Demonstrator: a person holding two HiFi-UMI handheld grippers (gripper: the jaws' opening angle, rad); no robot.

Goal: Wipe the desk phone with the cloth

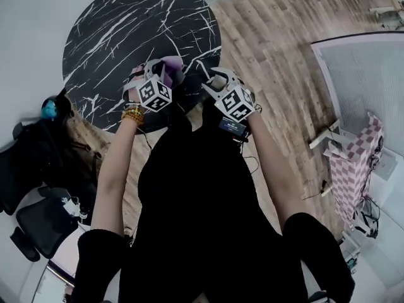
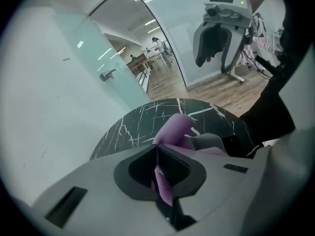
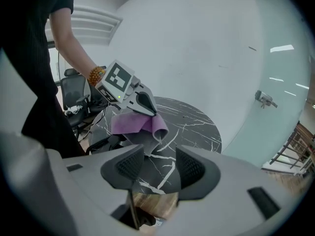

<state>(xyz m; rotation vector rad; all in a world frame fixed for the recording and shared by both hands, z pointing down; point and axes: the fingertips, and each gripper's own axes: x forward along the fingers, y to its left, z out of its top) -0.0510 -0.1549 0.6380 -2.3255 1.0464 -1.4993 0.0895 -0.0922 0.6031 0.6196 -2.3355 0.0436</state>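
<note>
My left gripper (image 1: 163, 69) (image 2: 160, 154) is shut on a purple cloth (image 1: 173, 65) (image 2: 173, 128), held just above the round black marble table (image 1: 120, 36) (image 2: 129, 127) near its front edge. The cloth (image 3: 132, 123) hangs from that gripper (image 3: 146, 107), with a grey fold drooping to the tabletop (image 3: 197, 127). My right gripper (image 1: 213, 82) (image 3: 160, 167) is open with nothing between its fingers, a little to the right of the cloth; it also shows from the left gripper (image 2: 219, 48). A dark shape (image 3: 104, 144) lies under the cloth at the table edge; I cannot tell if it is the phone.
Black office chairs (image 1: 38, 216) stand at the left, one hung with a dark bag. A white panel (image 1: 363, 74) and a pink checkered cloth (image 1: 355, 164) are at the right. Wooden floor (image 1: 278, 49) surrounds the table; a curved glass wall (image 2: 108, 58) runs behind it.
</note>
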